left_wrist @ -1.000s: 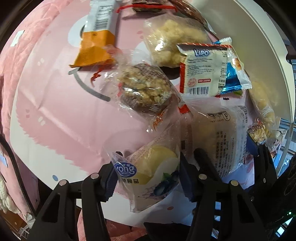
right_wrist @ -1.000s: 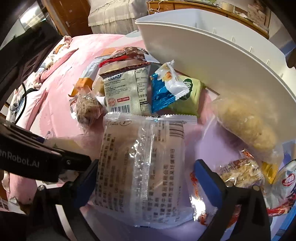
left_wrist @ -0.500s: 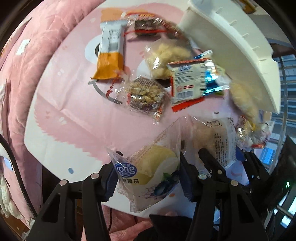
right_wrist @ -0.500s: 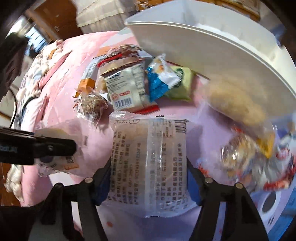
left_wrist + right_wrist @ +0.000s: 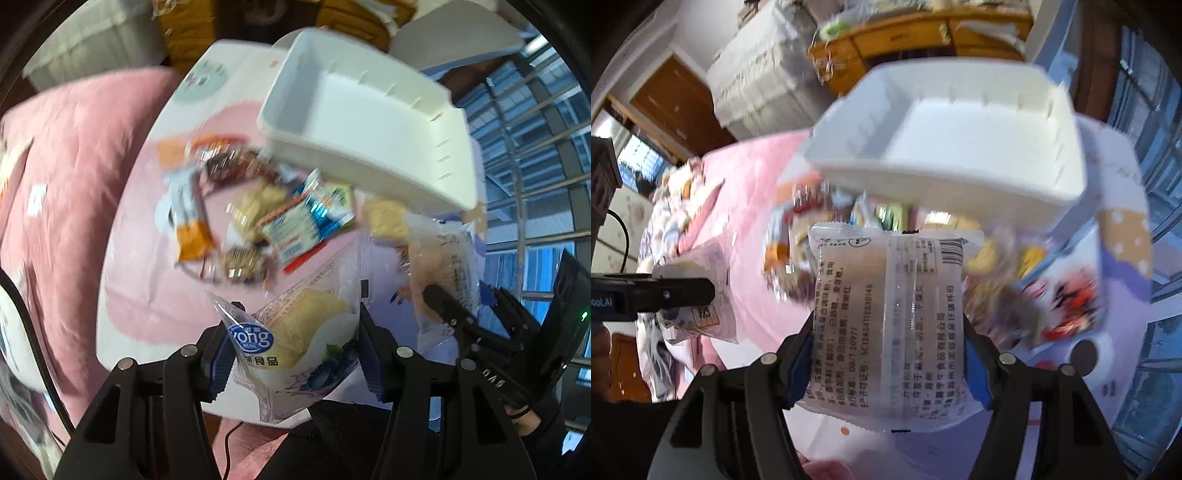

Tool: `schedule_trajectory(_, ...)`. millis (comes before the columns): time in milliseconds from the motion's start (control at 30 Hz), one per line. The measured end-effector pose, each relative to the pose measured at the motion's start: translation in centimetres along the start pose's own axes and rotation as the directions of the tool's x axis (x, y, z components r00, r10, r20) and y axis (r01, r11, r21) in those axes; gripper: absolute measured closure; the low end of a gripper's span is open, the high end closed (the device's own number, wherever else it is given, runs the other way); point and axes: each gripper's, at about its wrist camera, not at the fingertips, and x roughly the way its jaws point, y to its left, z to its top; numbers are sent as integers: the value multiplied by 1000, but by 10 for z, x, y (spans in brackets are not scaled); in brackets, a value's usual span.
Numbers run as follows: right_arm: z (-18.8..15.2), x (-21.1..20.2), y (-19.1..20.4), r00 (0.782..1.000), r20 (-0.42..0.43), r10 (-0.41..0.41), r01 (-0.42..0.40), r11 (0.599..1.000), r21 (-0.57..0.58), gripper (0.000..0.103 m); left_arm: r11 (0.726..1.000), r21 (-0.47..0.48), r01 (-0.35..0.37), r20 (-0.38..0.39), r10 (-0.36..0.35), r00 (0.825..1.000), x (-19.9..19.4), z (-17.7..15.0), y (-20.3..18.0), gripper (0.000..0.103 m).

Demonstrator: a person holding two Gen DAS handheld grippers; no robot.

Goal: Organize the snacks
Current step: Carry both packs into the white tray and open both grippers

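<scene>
Both tongs carry a snack. The left tongs [image 5: 291,350] are closed on a cake pack [image 5: 295,343] with a blue logo and a berry print; the blue pads press its two sides near the lower half, so the pack stands upright between them and its top hangs free. The right tongs [image 5: 886,358] have just been closing, and now they pinch a clear pack [image 5: 894,314] with printed text and a barcode, also by its side edges, with the flat printed side turned to the camera. I think this side grip is chosen because the wrappers are soft and full of air, and the edges give the firmest hold without crushing what is inside.

Both packs are held in the air above the tabletop [image 5: 133,295], which has a pink and white cover. Other snacks [image 5: 258,229] lie there in a loose heap, blurred, just beside a white bin [image 5: 369,122]. The bin is open and looks empty, and it stands behind the heap, so it is probably the place for the snacks. Both packs are near its front wall but not yet over it. To drop them in, each must come above the rim first.
</scene>
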Motion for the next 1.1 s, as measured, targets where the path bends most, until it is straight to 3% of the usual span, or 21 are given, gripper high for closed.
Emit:
schedule_trajectory(200, 35, -41, -16, 989, 145, -42, 40, 999, 13, 34, 996, 90, 14, 94, -22, 995, -35, 36, -33, 46)
schedule_trajectory(500, 83, -67, -46, 942, 312, -128, 118, 992, 49, 34, 990, 142, -5, 239, -29, 970, -44, 104, -75, 46)
schedule_trajectory(567, 90, -66, -53, 930, 331, -159, 145, 987, 66, 34, 987, 163, -8, 278, -38, 960, -41, 118, -84, 46)
schedule_trajectory(667, 100, -61, -66, 919, 360, -163, 139, 986, 93, 34, 975, 208, -79, 358, -1, 934, -33, 135, -99, 46)
schedule_trajectory(833, 117, -49, -82, 904, 388, -180, 144, 982, 119, 33, 972, 229, -56, 398, -41, 916, -17, 156, -109, 45)
schedule_trajectory(933, 121, -43, -90, 891, 408, -198, 141, 976, 167, 26, 978, 197, -71, 440, -23, 898, -9, 161, -110, 29)
schedule_trajectory(1000, 122, -40, -93, 895, 395, -207, 144, 973, 182, 24, 978, 182, -104, 435, 15, 900, -4, 165, -111, 25)
schedule_trajectory(1100, 120, -35, -95, 903, 370, -219, 158, 970, 186, 24, 981, 173, -91, 419, 10, 908, -2, 164, -108, 25)
